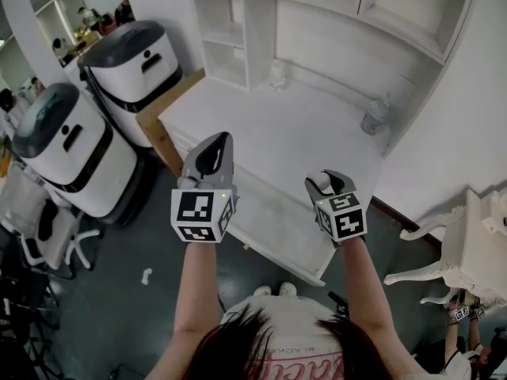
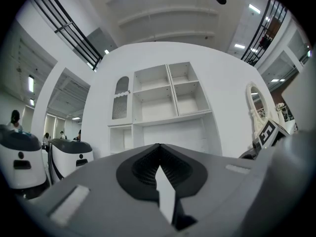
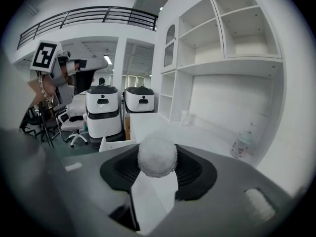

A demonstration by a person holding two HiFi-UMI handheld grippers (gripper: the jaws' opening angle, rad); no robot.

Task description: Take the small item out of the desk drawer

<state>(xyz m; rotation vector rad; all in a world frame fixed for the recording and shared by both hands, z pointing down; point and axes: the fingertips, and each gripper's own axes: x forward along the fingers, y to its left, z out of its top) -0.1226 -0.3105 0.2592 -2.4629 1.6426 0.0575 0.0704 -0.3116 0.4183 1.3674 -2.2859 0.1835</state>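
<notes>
We held the ball (image 3: 157,156) over the desk (image 1: 301,125).
Right gripper (image 1: 325,182) jaws clamped it; left gripper (image 1: 218,145) at 9 o'clock, jaws together; soft fluff could slip out.

Desk top (image 1: 261,125) broadly open, bottle (image 1: 375,115) far right, 2 white machines (image 1: 71,145) crowding left

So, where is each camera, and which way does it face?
Head view: on the person's head, facing down at the desk; left gripper, right gripper, forearms, hair show.
Left gripper view: on that gripper, facing the shelf unit; its shut jaws show.
Right gripper view: on that gripper, facing along the desk; its jaws hold a white ball.
Shared: the bottle, in head and right gripper views.
</notes>
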